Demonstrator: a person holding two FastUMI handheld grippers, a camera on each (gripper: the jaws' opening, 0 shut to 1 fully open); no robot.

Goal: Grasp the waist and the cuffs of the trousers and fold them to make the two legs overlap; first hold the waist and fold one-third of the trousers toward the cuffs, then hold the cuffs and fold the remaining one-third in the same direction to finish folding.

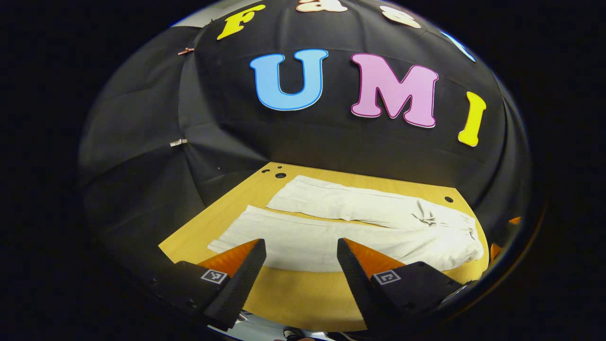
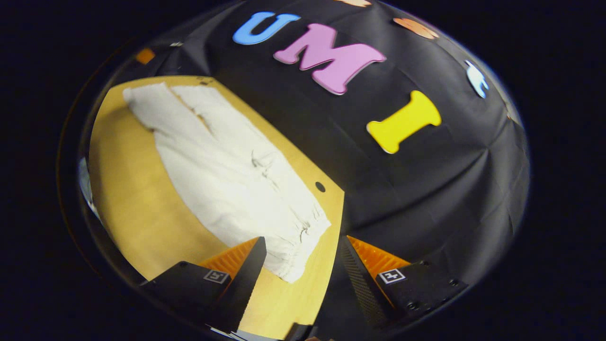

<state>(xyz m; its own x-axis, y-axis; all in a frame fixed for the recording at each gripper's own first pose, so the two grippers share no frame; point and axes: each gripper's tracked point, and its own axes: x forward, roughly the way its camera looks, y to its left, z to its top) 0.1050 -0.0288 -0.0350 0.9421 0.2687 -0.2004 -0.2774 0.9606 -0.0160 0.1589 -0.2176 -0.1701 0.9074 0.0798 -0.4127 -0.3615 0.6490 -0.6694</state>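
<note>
In the left gripper view, the left gripper [image 1: 301, 255] sits nearest, at 6 o'clock, with its fingers [image 1: 246, 270] spread wide and nothing between them; it hangs above the near edge of the wooden surface [image 1: 293, 293] without touching the cloth. Just beyond the fingertips, the cream trousers [image 1: 350, 222] lie flat and fully unfolded, with the two legs side by side and a narrow strip of surface visible between them. The cuffs [image 1: 246, 227] point toward 9 o'clock and the gathered waist [image 1: 461, 239] lies toward 3 o'clock. In the right gripper view, the right gripper [image 2: 301, 255] is likewise at 6 o'clock, its fingers [image 2: 251, 274] wide apart and empty, poised just short of the waist [image 2: 303, 241], which lies near the corner of the surface [image 2: 137, 203]; from there the legs run away toward 11 o'clock. Judged from this layout, no part of the task is complete: the legs do not yet overlap, and neither the waist-side third nor the cuff-side third has been folded. The remaining work is therefore the whole sequence, beginning with a grasp at the waist and the cuffs. No containers appear on the surface. A round hole [image 2: 320, 186] in the surface lies beside the waist, and the black cloth wall [image 1: 331, 142] stands farthest off.
</note>
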